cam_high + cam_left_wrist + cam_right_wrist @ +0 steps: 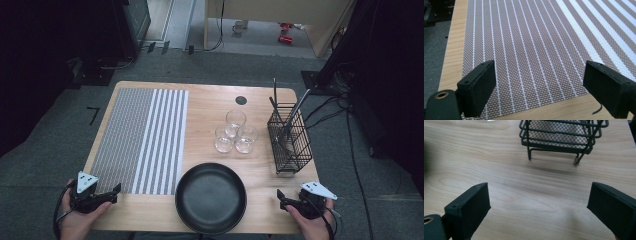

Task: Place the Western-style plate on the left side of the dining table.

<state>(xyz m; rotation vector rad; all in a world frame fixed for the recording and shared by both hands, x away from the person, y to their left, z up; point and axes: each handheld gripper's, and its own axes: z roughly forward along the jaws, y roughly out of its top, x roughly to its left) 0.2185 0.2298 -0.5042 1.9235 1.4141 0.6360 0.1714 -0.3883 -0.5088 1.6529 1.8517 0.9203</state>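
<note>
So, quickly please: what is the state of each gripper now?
Left gripper: open, holding nothing, over the striped placemat.
Right gripper: open, holding nothing, facing the wire basket.

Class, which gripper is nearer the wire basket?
Right. The right gripper sits just below the wire basket; the left gripper is across the table, on the mat's near edge.

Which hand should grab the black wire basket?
Probably the right gripper: it sits open just below the wire basket on the table's right side. The left gripper is far off, over the striped mat.
</note>
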